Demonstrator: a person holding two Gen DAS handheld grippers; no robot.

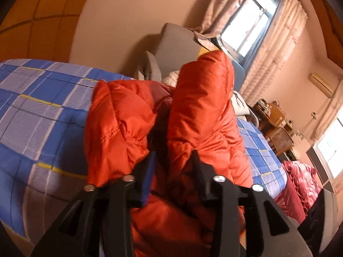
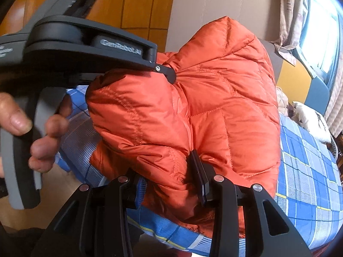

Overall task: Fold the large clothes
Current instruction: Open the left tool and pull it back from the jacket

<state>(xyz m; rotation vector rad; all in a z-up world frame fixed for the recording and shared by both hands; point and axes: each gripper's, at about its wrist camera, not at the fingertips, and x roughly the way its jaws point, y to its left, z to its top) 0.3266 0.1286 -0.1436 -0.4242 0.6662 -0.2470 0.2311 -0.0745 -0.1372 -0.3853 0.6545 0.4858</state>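
Bunching up above the blue plaid bedsheet (image 2: 308,171), the orange puffer jacket (image 2: 214,98) is lifted off the bed with both grippers clamped on it. Right gripper (image 2: 171,184) pinches a thick fold at the bottom, left gripper (image 1: 172,167) bites quilted fabric higher up. Curtains (image 1: 276,49) and a window sit behind.

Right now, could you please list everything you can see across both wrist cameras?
puffer jacket: one, orange, bunched up over the bed, gripped on both sides
bedsheet: one, blue and grey check with yellow lines, covering the bed
pillow: one, white, at the head of the bed
quilt: one, crimson, beside the bed
curtains: pale, by the window
air conditioner: one, cream, high on the wall
left gripper: black, shut on the jacket
right gripper: black, shut on the jacket
left hand: holding the left gripper's handle
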